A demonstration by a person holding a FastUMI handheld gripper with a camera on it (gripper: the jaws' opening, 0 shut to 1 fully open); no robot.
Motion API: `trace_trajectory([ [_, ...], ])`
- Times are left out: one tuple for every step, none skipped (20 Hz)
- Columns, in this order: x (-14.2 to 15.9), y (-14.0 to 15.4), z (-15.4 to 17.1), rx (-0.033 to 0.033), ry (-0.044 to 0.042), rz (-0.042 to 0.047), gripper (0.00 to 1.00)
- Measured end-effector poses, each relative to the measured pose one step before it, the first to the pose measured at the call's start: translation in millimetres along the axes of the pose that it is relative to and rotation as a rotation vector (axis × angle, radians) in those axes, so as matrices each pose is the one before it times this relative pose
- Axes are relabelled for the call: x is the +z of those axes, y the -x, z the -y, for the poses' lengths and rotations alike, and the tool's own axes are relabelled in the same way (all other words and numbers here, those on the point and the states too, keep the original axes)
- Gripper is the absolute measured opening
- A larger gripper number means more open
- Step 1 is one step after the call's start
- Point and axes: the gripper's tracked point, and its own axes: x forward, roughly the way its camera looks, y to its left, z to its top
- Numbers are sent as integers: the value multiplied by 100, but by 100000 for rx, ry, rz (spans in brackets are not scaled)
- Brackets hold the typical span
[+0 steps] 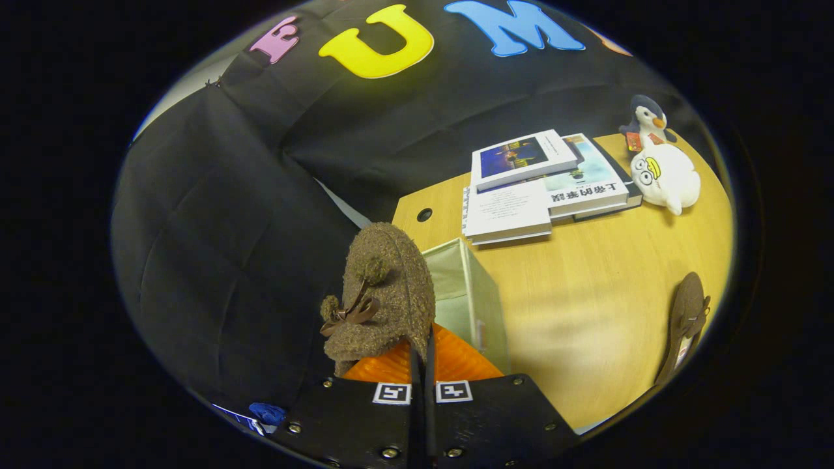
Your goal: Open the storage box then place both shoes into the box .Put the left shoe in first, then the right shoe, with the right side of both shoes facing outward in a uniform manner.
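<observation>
So right now I've got the claw pinched nearly closed on the edge of the first fuzzy brown shoe, both fingers squeezing a thin bit of its rim. The shoe hangs toe-up just ahead of the fingers, bow facing me, sitting right at the near left corner of the pale fabric box. The box looks open, and I can see into its light lining behind the shoe.

The second shoe lies flat on the desk, well to the right of the box. Beyond the box there's a stack of books, and further right of that, two plush toys.

What worries me: I'm only holding a skinny strip of soft fuzzy material, so the shoe could slip or swing if I tilt. It's also hovering over the box's corner wall rather than its middle, so lowering from here could snag the soft wall and fold it in or shove the whole box. And if the shoe twists in the grip, it'll land facing the wrong way.
</observation>
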Motion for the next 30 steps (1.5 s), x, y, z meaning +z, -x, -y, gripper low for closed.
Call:
trace_trajectory([
  [-459, -738, -380, -520, 889, -947, 0],
  [-357, -793, -430, -459, 860, -749, 0],
  [-449, -721, -510, -413, 511, -491, 0],
  [-255, -719, -404, -335, 265, -385, 0],
  [-380, -662, -401, -314, 118, -350, 0],
  [-315, -751, -233, -666, -150, -312, 0],
  [-387, -721, -196, -961, -113, -277, 0],
  [-281, -649, -44, -1021, 165, -160, 0],
  [-580, -753, 92, -1813, 646, -819, 0],
  [-518, -726, 353, -1994, 264, -1086, 0],
  [-588, -763, 62, -1384, -193, -916, 0],
  [-494, -554, -45, -694, -475, -864, 0],
  [-453, -831, -167, -471, -819, -1123, 0],
  [-424, -474, -180, -561, -379, -946, 0],
  [-332, -357, -21, -1300, 672, -295, 0],
  [-100, -345, 61, -1444, 1168, 245, 0],
  [-196, -289, 74, -1163, 930, 21, 0],
  [-132, -225, 70, -797, 459, -158, 1],
  [-172, -39, -50, -450, 329, 92, 1],
  [-39, 96, -454, 1893, 277, 178, 1],
  [-156, 7, -476, 2762, 900, -438, 7],
  [-361, 18, -495, 3707, 630, -732, 15],
  [-193, 645, -535, 3300, 1299, 199, 37],
  [99, 393, -405, 2599, 1088, 768, 58],
  [-70, 637, -418, 2860, 897, 1045, 77],
  [362, 609, -473, 3127, 395, 1020, 95],
  [49, 922, -280, 2828, 623, 1443, 98],
  [419, 811, -96, 1569, 924, 1904, 98],
  [660, 1102, 22, 544, 1673, 2891, 98],
  [681, 961, 217, 130, 1826, 2720, 98],
])
